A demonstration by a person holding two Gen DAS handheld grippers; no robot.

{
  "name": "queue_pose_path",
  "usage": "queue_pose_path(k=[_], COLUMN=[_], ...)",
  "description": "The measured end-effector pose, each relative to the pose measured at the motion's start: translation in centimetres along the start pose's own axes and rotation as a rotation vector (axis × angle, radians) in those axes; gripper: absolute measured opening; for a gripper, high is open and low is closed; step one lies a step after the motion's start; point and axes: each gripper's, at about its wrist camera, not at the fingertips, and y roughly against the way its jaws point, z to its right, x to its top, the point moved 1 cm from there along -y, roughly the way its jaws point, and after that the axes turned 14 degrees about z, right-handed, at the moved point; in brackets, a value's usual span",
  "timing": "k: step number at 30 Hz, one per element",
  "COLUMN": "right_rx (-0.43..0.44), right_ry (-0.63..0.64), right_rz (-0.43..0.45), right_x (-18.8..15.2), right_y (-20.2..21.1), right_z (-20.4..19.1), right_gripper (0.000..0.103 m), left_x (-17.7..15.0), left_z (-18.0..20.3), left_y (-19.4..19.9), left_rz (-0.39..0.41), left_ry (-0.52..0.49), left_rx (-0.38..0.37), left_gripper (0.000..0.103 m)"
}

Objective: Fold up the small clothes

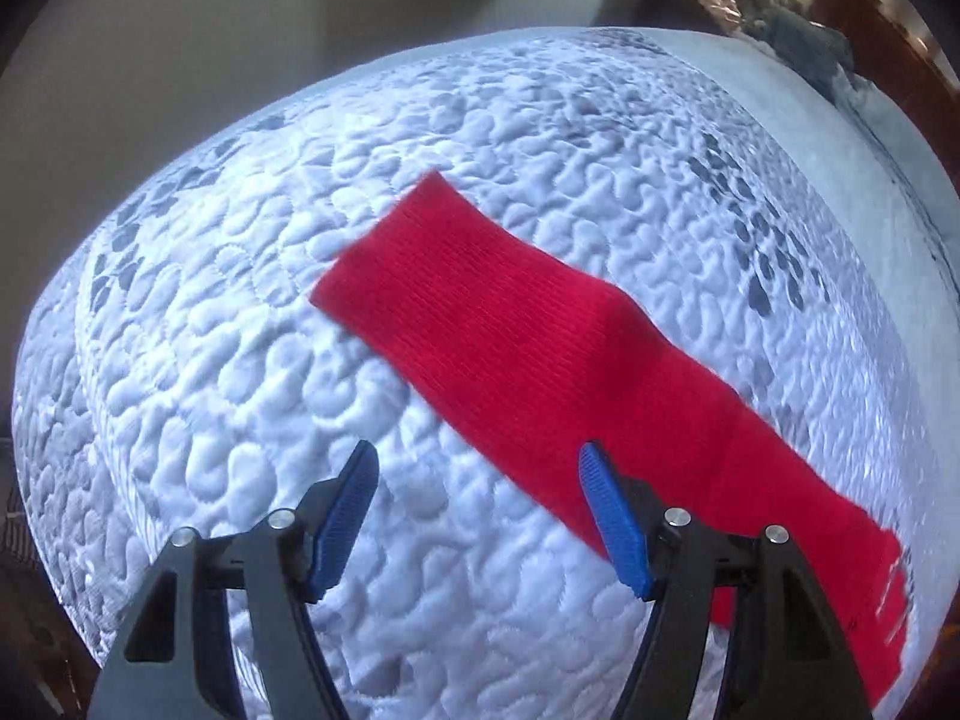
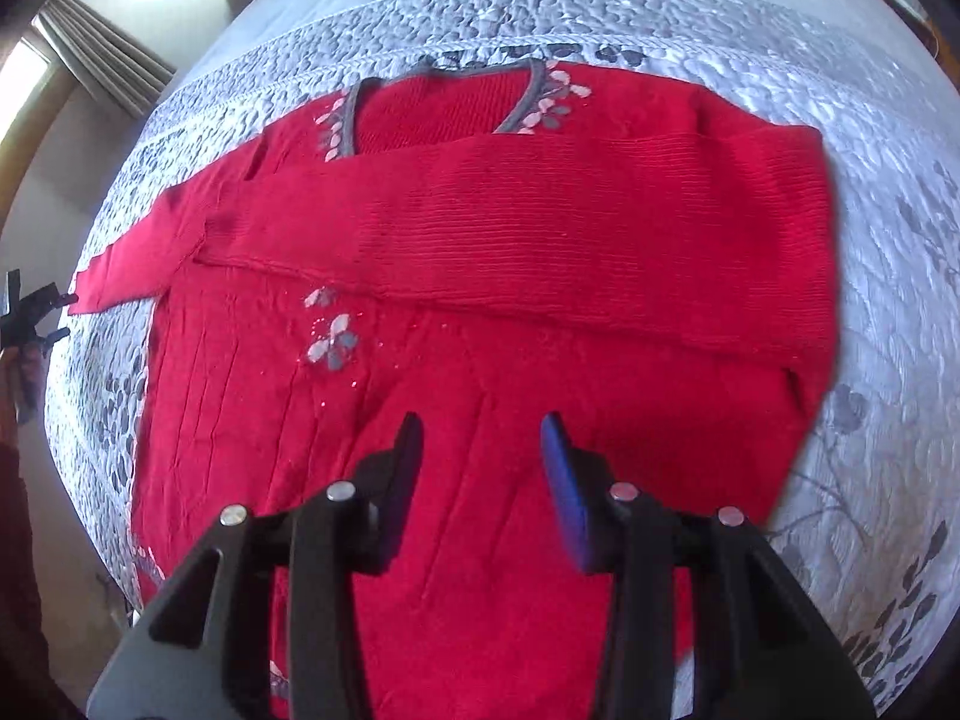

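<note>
Red knit sweater (image 2: 480,312) lies flat, front up, on a white quilted bedspread (image 2: 888,192) printed with grey leaf shapes, its grey-trimmed V-neck (image 2: 444,102) at the far end from the right wrist camera. One sleeve (image 2: 540,228) is folded across the sweater's chest, just below the neckline, running from the sweater's right edge to its left side. The other sleeve (image 1: 540,360) stretches outward from the sweater's left shoulder and lies flat on the bedspread (image 1: 240,360), its cuff end farthest from the sweater's body. Pale pink and grey petal decorations (image 2: 330,342) sit on the sweater's front, below the folded sleeve, with more flanking the neckline.

Right gripper (image 2: 480,450) hovers over the sweater's lower body, near the hem, its two fingers spread apart and grasping nothing. Left gripper (image 1: 477,480) hangs over the bedspread beside the outstretched sleeve, fingers likewise parted and empty; its blue-padded right finger (image 1: 612,516) overlaps the sleeve's near edge in the left wrist view, though whether it touches the fabric cannot be told. Seen from the right wrist camera, the left gripper (image 2: 36,312) appears at the tip of that sleeve, well to the sweater's left. Curtains (image 2: 102,66) hang beyond the sweater's far left corner.
</note>
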Motion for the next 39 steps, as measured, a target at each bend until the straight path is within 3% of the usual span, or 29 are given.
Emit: queue_pose_path(k=[6,9,11,13,14,18,21,27,31,39], right_rx=[-0.03,-0.036,-0.041,-0.037,-0.03,-0.035,-0.031,-0.039,-0.028,-0.028], right_ry=[0.021,0.011,0.008,0.005,0.005,0.025,0.022,0.009,0.0,-0.033], right_rz=[-0.007,-0.002,0.004,0.01,0.011,0.021,0.033,0.048,0.059,0.077], right_x=[-0.3,-0.2,-0.1,-0.2,-0.3,-0.9,-1.2,-2.0,-2.7,-3.5], right_y=[-0.4,-0.4,-0.3,-0.2,-0.1,0.5,1.3,2.2,3.1,4.5], right_z=[-0.6,-0.4,-0.4,-0.3,-0.4,-0.4,-0.1,0.9,1.5,3.3], right_gripper=[0.043,0.043,0.043,0.043,0.043,0.044,0.046,0.047,0.047,0.048], left_x=[1.6,2.5,2.7,2.8,2.8,2.9,2.4,-1.4,-5.9,-17.3], left_z=[-1.5,-1.4,-0.6,-0.1,0.1,1.3,4.2,14.2,21.6,34.3], left_y=[-2.8,-3.1,-4.0,-4.4,-4.3,-2.2,1.6,10.1,14.2,18.3], left_rz=[-0.002,0.016,0.014,0.02,0.021,0.099,0.21,0.348,0.371,0.326], left_ry=[0.062,0.067,0.054,0.037,0.053,0.068,0.01,-0.213,-0.348,-0.542], left_rx=[-0.035,-0.027,-0.01,-0.005,-0.032,-0.055,-0.129,-0.292,-0.417,-0.618], left_gripper=[0.066,0.058,0.044,0.013,0.008,0.007,0.007,0.007,0.007,0.007])
